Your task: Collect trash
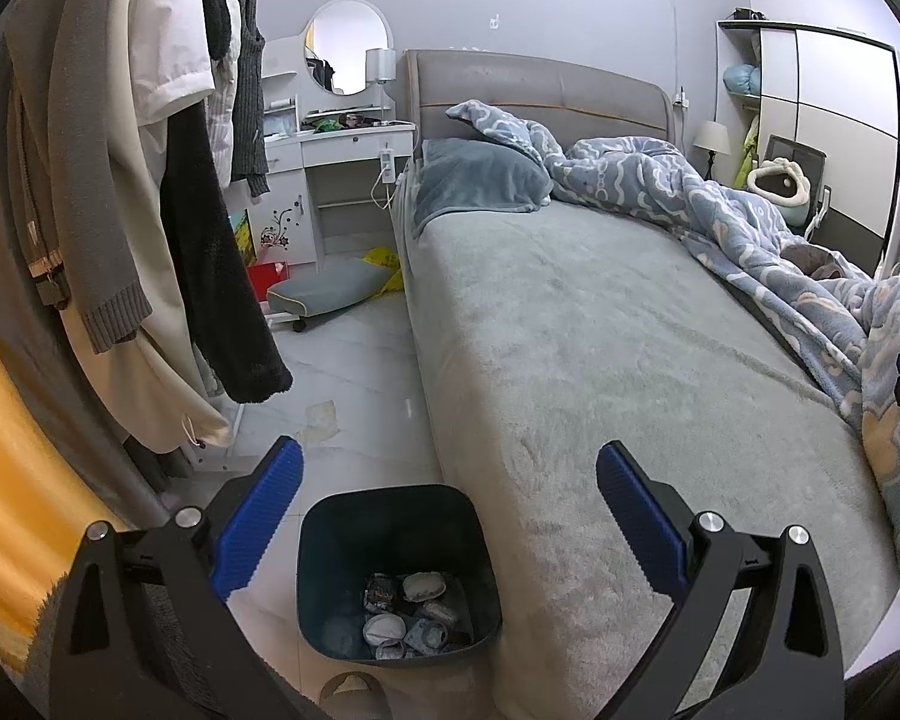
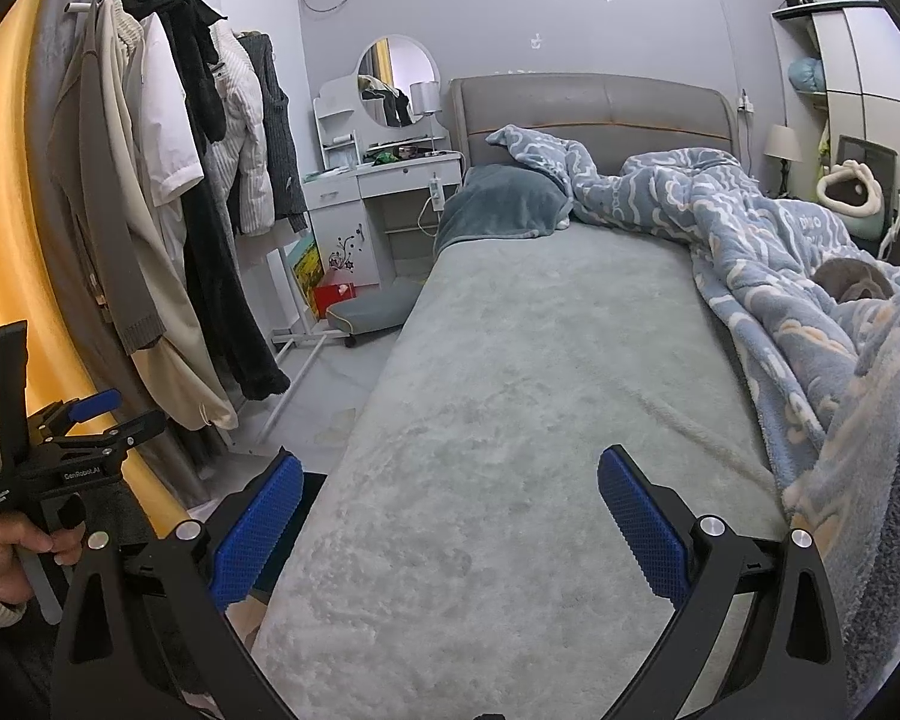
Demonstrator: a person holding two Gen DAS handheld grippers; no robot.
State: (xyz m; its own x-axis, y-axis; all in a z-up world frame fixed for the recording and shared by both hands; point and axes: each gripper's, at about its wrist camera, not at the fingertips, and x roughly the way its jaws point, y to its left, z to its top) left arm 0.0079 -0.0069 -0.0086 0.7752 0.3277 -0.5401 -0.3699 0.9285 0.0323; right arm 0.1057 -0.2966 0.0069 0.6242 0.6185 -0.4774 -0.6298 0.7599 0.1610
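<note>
A dark square trash bin stands on the floor against the bed's side, right below my left gripper. Several crumpled wrappers and tissues lie in its bottom. The left gripper is open with nothing between its blue pads. My right gripper hovers open and empty over the grey bed cover. In the right wrist view, a hand holds the left gripper at the far left. A pale crumpled scrap or stain lies on the floor tiles beyond the bin.
Clothes hang on a rack at the left. A blue blanket is heaped on the bed's right side. A wheeled cushion stool, a yellow bag and a white dresser stand further back. A slipper lies near the bin.
</note>
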